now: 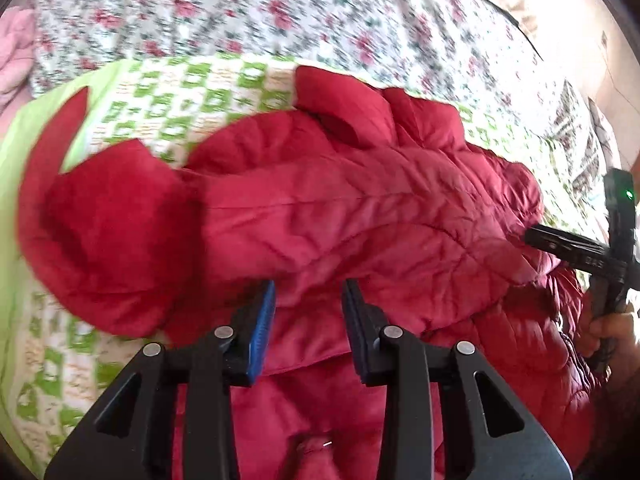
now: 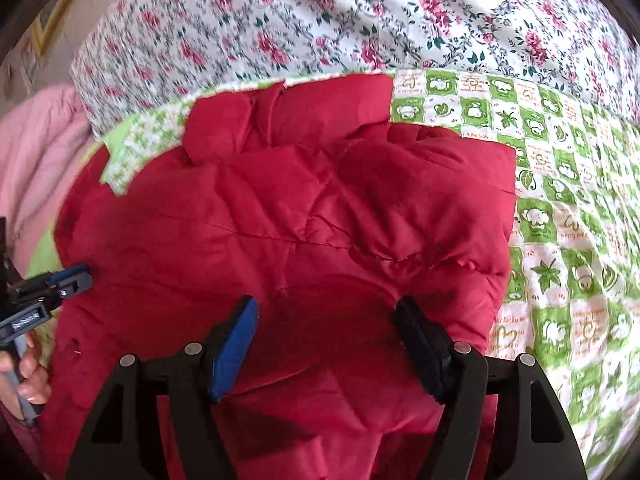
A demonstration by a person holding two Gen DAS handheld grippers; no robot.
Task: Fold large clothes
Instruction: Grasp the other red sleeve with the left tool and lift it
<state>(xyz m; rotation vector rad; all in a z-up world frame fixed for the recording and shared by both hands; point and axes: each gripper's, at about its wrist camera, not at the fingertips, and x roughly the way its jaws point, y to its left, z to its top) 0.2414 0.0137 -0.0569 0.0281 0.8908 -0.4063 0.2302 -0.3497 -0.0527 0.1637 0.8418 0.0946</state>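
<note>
We see red padded jacket (image 2: 288,220) bunched on green checked quilt (image 2: 560,240), floral sheet (image 2: 360,12) beyond jacket, pink bedding (image 2: 36,152) off jacket's left edge. Left gripper (image 1: 308,312) over jacket's near left part, jaws spread, nothing pinched; fabric beneath, contact unclear. Right gripper (image 2: 326,332) over jacket's near right part, jaws spread wider, empty. We judge both hands set at opposite sides to take hold of near edge and carry it over for fold.

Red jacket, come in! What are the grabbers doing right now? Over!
Left gripper and right gripper both open, over red jacket. Jacket bunched on green checked blanket, not folded flat. Nothing in the way.
</note>
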